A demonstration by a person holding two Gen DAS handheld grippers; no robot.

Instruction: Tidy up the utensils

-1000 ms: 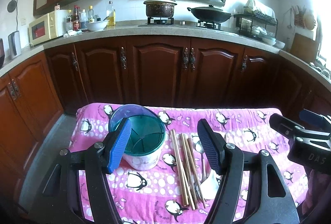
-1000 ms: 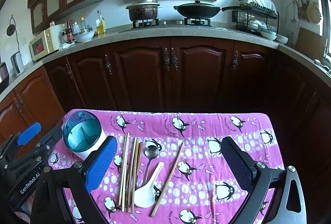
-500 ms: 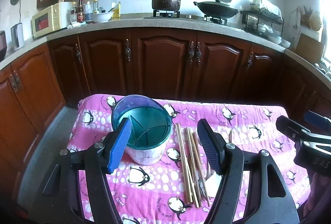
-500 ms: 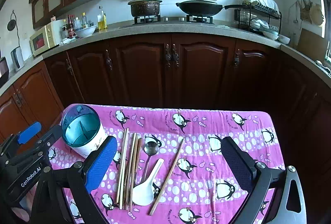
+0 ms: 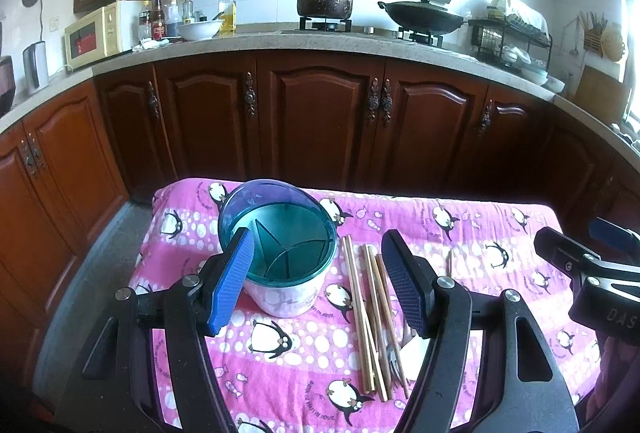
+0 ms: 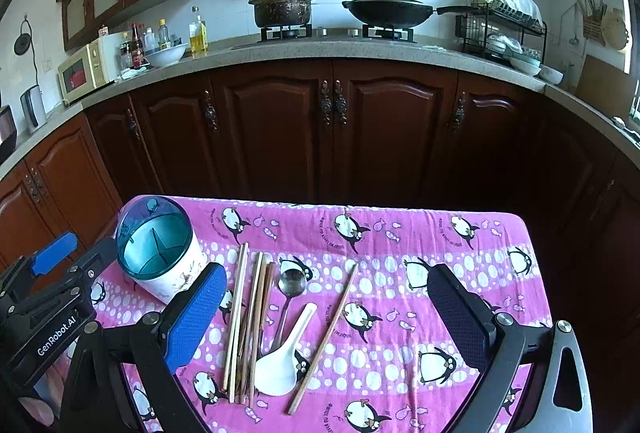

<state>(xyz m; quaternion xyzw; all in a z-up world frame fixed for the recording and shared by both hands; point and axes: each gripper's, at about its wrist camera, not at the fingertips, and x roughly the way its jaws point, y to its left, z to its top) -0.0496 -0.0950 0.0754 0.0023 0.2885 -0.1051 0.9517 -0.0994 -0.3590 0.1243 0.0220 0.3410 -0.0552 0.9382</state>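
Observation:
A white utensil holder [image 5: 288,297] with a teal divided insert stands at the left of the pink penguin cloth [image 5: 472,233]. My left gripper [image 5: 320,285] hovers open just short of it, its pads not touching it. Right of the holder lies a bundle of wooden chopsticks [image 5: 368,305]. In the right wrist view the holder [image 6: 176,273] sits at the left, then the chopsticks [image 6: 248,321], a metal spoon [image 6: 291,283], a white ceramic spoon [image 6: 280,361] and one stray chopstick [image 6: 324,337]. My right gripper [image 6: 326,317] hangs open above them, holding nothing.
The cloth-covered table [image 6: 460,233] ends at dark wooden cabinets [image 6: 332,137] beyond its far edge. A counter with a pot [image 6: 282,7], a wok [image 6: 386,11] and a dish rack [image 6: 500,29] runs behind. The cloth's right half holds no utensils.

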